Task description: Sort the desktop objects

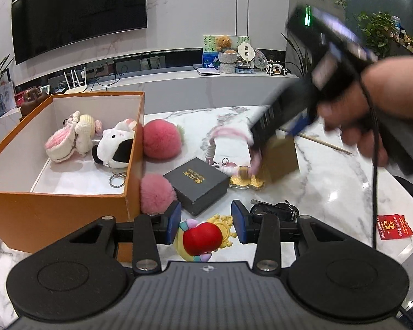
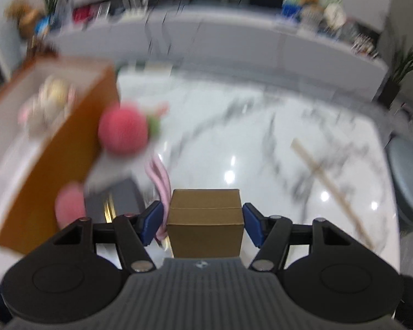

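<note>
An open orange cardboard box (image 1: pixel 68 192) on the white marble tabletop (image 1: pixel 330 187) holds plush toys. Right of it, the left gripper (image 1: pixel 206 224) has its fingers clamped on a red-and-yellow rubber toy figure (image 1: pixel 202 238). Farther right, the right gripper (image 2: pixel 202 224) is clamped on a small brown cardboard box (image 2: pixel 205 220), clear of the tabletop.

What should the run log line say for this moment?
left claw: holding red-and-yellow toy | right claw: holding cardboard box above table | orange box: plush toys inside
</note>
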`<control>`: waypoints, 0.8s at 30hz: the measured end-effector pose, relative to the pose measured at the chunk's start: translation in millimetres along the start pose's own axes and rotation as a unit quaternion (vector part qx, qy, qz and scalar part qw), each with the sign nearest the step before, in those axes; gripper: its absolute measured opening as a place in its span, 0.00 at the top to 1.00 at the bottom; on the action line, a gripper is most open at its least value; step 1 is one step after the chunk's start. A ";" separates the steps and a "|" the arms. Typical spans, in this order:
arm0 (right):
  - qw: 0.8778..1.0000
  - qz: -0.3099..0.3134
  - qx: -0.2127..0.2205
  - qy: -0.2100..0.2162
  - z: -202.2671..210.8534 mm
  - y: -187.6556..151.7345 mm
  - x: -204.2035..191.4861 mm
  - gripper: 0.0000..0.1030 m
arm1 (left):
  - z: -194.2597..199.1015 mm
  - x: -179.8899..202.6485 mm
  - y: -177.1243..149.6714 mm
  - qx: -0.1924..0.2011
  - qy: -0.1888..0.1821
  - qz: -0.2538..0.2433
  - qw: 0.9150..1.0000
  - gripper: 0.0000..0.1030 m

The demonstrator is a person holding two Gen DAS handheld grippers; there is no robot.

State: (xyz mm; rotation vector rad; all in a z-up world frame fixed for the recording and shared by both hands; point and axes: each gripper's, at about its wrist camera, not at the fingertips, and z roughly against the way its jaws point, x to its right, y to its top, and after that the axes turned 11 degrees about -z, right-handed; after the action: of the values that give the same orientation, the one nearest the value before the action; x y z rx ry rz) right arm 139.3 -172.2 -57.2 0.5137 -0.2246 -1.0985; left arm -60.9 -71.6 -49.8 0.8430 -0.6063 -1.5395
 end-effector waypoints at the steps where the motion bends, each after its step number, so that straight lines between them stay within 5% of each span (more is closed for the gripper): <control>1: 1.000 0.016 -0.016 -0.007 -7.7 -6.1 -1.9 0.36 | 0.4 -0.5 0.1 0.000 0.000 0.001 1.000 0.56; 6: 0.998 0.047 -0.044 -0.014 -17.8 -21.8 1.7 0.35 | 2.4 -5.0 -0.6 0.000 0.001 0.006 1.000 0.55; 10: 0.992 0.118 0.006 -0.036 -8.1 -30.5 -14.7 0.20 | 3.0 -8.9 -2.3 -0.002 0.003 0.009 1.000 0.55; 17: 0.971 0.225 0.066 -0.041 -10.0 -31.3 -56.3 0.20 | 4.2 -14.9 -5.5 -0.007 0.010 0.015 1.000 0.55; 18: 0.971 0.228 0.064 -0.031 -11.4 -30.0 -59.8 0.26 | 4.7 -15.3 -5.5 -0.007 0.011 0.015 1.000 0.55; 19: 0.975 0.219 0.043 -0.010 -13.9 -26.2 -61.4 0.63 | 5.1 -16.0 -5.3 -0.007 0.011 0.015 1.000 0.55; 20: 0.978 0.206 0.025 0.004 -16.0 -22.2 -60.7 0.88 | 5.7 -17.0 -5.0 -0.006 0.012 0.015 1.000 0.55; 24: 0.986 0.164 0.031 0.016 -7.4 -10.2 -55.0 0.91 | 7.9 -21.9 -2.9 -0.003 0.013 0.017 1.000 0.55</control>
State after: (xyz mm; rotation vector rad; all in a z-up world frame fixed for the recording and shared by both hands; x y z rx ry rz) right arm 109.8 -124.7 -64.5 0.5287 -0.3046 -0.7632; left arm -68.6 -50.3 -43.7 0.8430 -0.5934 -1.4955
